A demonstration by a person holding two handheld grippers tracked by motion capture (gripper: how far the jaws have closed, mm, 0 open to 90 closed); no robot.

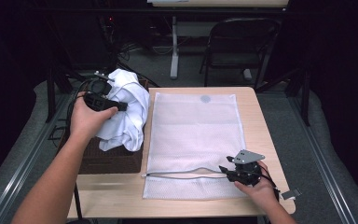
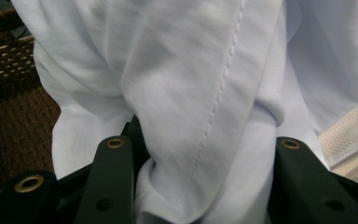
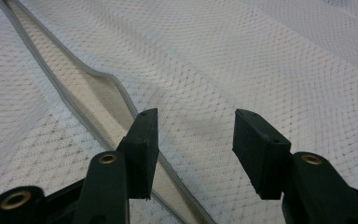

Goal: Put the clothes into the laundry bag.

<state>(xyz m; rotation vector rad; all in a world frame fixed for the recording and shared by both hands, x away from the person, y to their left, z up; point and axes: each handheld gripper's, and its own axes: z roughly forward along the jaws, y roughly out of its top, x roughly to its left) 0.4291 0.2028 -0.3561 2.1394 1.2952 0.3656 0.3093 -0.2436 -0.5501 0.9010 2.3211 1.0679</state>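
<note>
A white cloth [image 1: 129,105] is bunched over a dark woven basket [image 1: 107,161] at the table's left edge. My left gripper [image 1: 120,106] is shut on the white cloth [image 2: 205,84], which fills the space between the jaws and hides their tips [image 2: 200,140]. A white mesh bag [image 1: 196,130] lies flat on the table, its grey zipper [image 1: 182,173] open near the front edge. My right gripper [image 1: 223,170] stands open at the zipper's right end. Its jaws [image 3: 193,114] straddle the upper mesh edge [image 3: 191,84], the left one over the zipper gap [image 3: 107,100].
The light wooden table [image 1: 258,140] shows bare strips to the right of the bag and along the front. The brown basket weave [image 2: 9,93] lies behind the cloth. A folding chair [image 1: 242,42] and desk legs stand beyond the far edge.
</note>
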